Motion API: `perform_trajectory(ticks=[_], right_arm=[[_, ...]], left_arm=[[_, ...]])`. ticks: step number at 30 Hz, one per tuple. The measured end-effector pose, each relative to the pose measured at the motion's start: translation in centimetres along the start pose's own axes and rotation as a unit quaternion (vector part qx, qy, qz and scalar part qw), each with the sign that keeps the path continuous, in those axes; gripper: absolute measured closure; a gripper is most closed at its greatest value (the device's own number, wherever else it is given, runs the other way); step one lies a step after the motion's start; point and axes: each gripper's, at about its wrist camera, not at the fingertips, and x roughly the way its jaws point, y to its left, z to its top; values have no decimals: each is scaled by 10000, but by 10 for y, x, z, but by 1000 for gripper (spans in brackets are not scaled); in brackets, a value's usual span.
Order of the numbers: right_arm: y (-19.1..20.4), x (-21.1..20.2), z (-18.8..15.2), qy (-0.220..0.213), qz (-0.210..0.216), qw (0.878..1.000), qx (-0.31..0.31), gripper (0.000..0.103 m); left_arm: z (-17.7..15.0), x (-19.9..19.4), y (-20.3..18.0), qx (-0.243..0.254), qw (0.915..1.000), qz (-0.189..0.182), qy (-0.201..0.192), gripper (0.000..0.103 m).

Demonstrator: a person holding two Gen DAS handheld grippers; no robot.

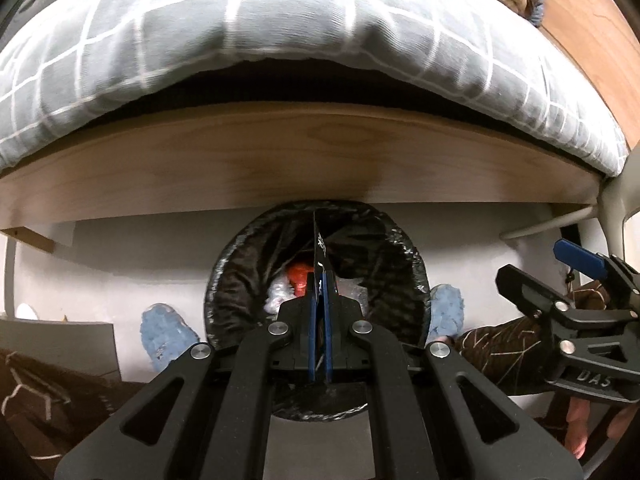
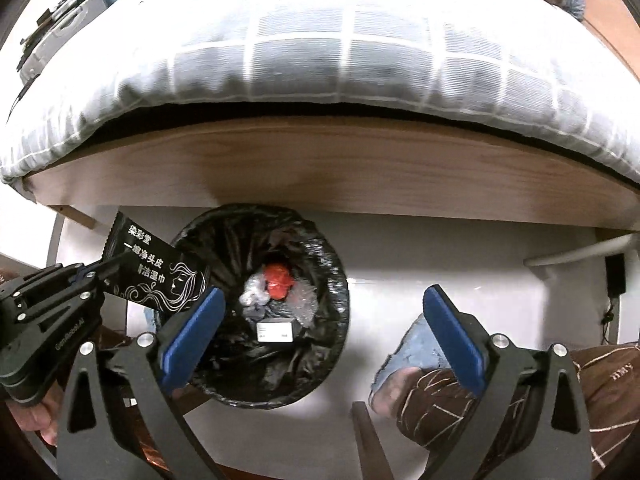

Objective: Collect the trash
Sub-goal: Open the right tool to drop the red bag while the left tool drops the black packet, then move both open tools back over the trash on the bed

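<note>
My left gripper [image 1: 319, 300] is shut on a black sachet wrapper [image 1: 321, 252] with white print, held edge-on above the trash bin [image 1: 240, 280] lined with a black bag. In the right wrist view the wrapper [image 2: 154, 276] hangs over the bin's [image 2: 320, 248] left rim, pinched by the left gripper [image 2: 106, 270]. Inside the bin lie a red lump [image 2: 279, 278], crumpled clear plastic [image 2: 254, 298] and a small dark box with a white label [image 2: 276, 330]. My right gripper [image 2: 324, 336] is open and empty, above the bin's right side; it also shows in the left wrist view [image 1: 576, 260].
A bed with a grey checked quilt [image 1: 280, 20] and a wooden side board [image 1: 300, 160] stands just behind the bin. The person's blue slippers [image 1: 166, 334] [image 2: 416, 344] and brown patterned trouser legs [image 2: 480, 400] flank the bin on the white floor. A white rail [image 2: 580, 254] runs at right.
</note>
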Motion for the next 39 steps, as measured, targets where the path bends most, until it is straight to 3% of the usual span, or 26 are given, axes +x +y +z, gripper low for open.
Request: perform_trajectory(ticks=[9, 12, 14, 16, 18, 21, 24, 31, 39], right_arm=[[-14, -3, 1, -99, -252, 9996, 78, 8], [-15, -1, 1, -78, -236, 9996, 102, 8], [-15, -2, 2, -105, -234, 9996, 103, 8], [-14, -2, 2, -113, -241, 9996, 98, 8], [-13, -2, 2, -117, -252, 9996, 103, 8], [-13, -2, 3, -155, -299, 9994, 67, 8], [-11, -4, 5, -201, -262, 9994, 55, 8], [-4, -24, 9, -489, -189, 9986, -7, 8], [-3, -51, 19, -787, -249, 9966, 16, 8]], left_arm=[[-1, 18, -13, 159, 9999, 62, 6, 100], [-1, 19, -13, 184, 9997, 187, -9, 93], [0, 19, -12, 172, 9995, 246, -20, 81], [0, 18, -10, 148, 9995, 286, -67, 61], [0, 14, -9, 167, 9992, 333, -151, 52], [1, 7, -8, 198, 9987, 403, -256, 28], [1, -2, -6, 231, 9980, 465, -361, 24], [5, -35, 10, 76, 9960, 610, -642, 6], [14, -75, 25, -138, 9932, 578, -997, 6]])
